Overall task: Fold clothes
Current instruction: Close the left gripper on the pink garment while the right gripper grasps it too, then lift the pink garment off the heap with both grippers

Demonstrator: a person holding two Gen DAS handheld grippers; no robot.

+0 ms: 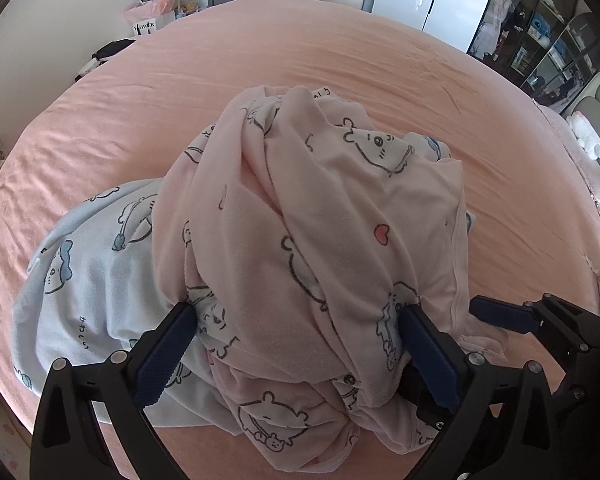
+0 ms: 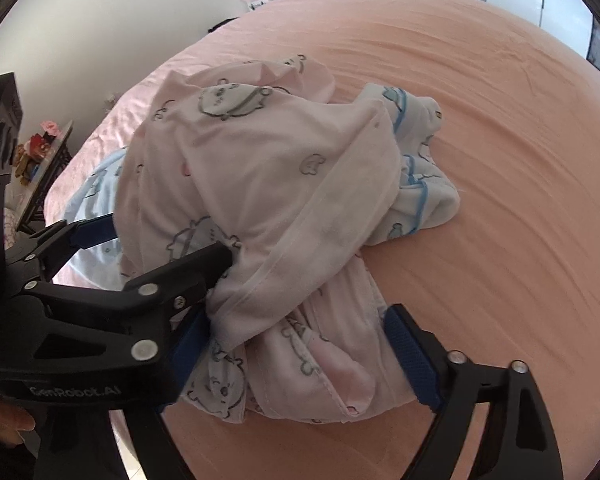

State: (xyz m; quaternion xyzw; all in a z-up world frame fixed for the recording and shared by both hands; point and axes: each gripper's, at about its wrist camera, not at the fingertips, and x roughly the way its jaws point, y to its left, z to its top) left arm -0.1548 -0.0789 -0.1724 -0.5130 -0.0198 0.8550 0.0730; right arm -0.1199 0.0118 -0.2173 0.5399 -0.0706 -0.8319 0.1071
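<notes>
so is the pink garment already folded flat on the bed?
No, the pink garment lies in a crumpled heap over the blue garment on the bed.

Each hand-held gripper [image 1: 300, 328] [image 2: 296, 344] is built of black plastic arms, fastened with silver screws, tipped with ribbed blue pads [image 1: 430, 354]; "GenRobot.AI" is printed in white.

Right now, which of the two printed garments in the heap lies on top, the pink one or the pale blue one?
The pink garment lies on top, draped over the heap. The pale blue garment sits beneath it, showing only at the edges.
</notes>
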